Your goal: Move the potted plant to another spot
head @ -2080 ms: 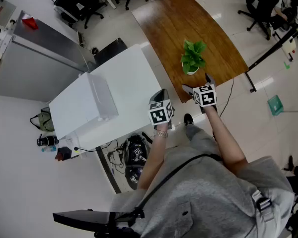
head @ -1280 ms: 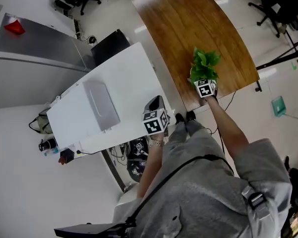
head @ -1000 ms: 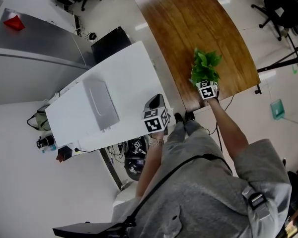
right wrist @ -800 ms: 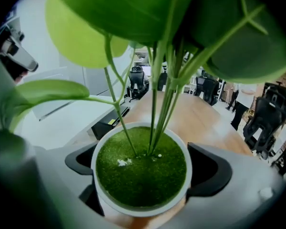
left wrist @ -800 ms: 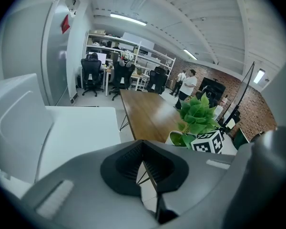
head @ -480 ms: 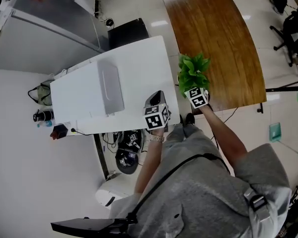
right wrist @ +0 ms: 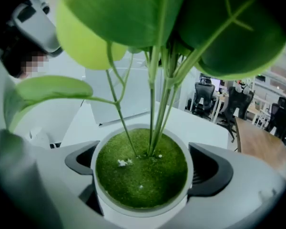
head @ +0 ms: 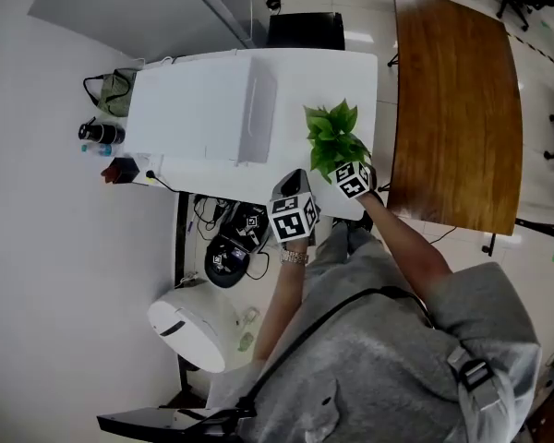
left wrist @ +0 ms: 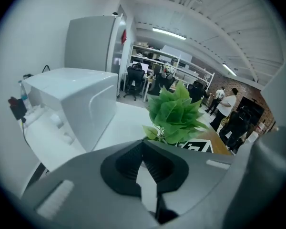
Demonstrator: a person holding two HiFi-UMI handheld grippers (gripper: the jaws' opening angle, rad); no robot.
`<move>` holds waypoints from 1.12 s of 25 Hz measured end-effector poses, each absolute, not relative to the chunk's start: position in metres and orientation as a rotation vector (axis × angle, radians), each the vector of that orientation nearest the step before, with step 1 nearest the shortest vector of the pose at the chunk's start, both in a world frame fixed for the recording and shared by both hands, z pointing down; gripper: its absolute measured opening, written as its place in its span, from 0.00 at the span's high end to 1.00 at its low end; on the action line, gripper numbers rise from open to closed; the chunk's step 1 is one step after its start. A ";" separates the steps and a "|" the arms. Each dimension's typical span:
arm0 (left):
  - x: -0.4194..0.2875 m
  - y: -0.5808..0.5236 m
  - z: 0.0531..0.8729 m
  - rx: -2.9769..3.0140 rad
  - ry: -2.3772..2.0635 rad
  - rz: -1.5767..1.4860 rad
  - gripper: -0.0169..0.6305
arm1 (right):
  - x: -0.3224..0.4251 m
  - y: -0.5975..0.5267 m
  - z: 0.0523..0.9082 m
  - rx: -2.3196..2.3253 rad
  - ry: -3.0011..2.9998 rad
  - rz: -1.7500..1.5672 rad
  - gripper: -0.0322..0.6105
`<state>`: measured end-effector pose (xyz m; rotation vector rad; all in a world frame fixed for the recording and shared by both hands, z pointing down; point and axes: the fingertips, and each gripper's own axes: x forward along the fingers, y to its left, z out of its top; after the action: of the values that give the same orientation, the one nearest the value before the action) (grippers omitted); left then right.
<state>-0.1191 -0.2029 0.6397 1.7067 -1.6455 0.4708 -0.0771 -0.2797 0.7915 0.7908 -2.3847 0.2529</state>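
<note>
The potted plant [head: 331, 137], green leaves in a small white pot [right wrist: 133, 173], is held over the near right part of the white table [head: 355, 72]. My right gripper [head: 340, 162] is shut on the pot, one jaw on each side of its rim [right wrist: 143, 174]. Whether the pot touches the table is hidden. The left gripper [head: 295, 181] hovers just left of the plant at the table's near edge, jaws together with nothing in them [left wrist: 145, 168]. From the left gripper view the plant [left wrist: 174, 112] rises just ahead, with the right gripper's marker cube under it.
A large white box-shaped machine [head: 212, 109] takes up the left part of the white table [left wrist: 126, 123]. The wooden table [head: 452, 109] stands to the right. On the floor below are bags, cables and a round white bin [head: 189, 326]. People and office chairs stand far behind.
The right gripper closed on the plant on the wooden table and carried it left to over the white table. The left gripper stayed near the body.
</note>
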 end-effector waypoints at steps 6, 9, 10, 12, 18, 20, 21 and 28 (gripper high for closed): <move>-0.138 -0.187 0.647 1.663 -1.662 0.452 0.95 | -0.082 -0.279 0.794 0.807 -2.379 0.219 0.05; -0.133 -0.188 0.645 1.678 -1.647 0.436 0.95 | -0.080 -0.278 0.787 0.809 -2.379 0.226 0.04; -0.131 -0.190 0.643 1.688 -1.643 0.432 0.95 | -0.081 -0.278 0.781 0.805 -2.393 0.211 0.04; -0.124 -0.195 0.641 1.706 -1.631 0.421 0.95 | -0.076 -0.274 0.776 0.794 -2.408 0.195 0.04; -0.100 -0.195 0.641 1.734 -1.605 0.413 0.95 | 0.006 -0.246 0.768 0.954 -2.324 0.266 0.46; -0.093 -0.195 0.640 1.743 -1.615 0.418 0.95 | 0.033 -0.238 0.756 1.066 -2.344 0.344 0.95; -0.087 -0.193 0.640 1.759 -1.612 0.427 0.95 | 0.043 -0.232 0.749 1.107 -2.368 0.405 0.95; -0.006 -0.179 0.619 2.018 -1.409 0.499 0.95 | 0.089 -0.192 0.674 1.429 -2.418 0.521 0.95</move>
<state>-0.0065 -0.1793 0.6192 2.0184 -1.4086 0.4988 0.0885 -0.1920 0.6737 1.4293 -2.4175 0.5205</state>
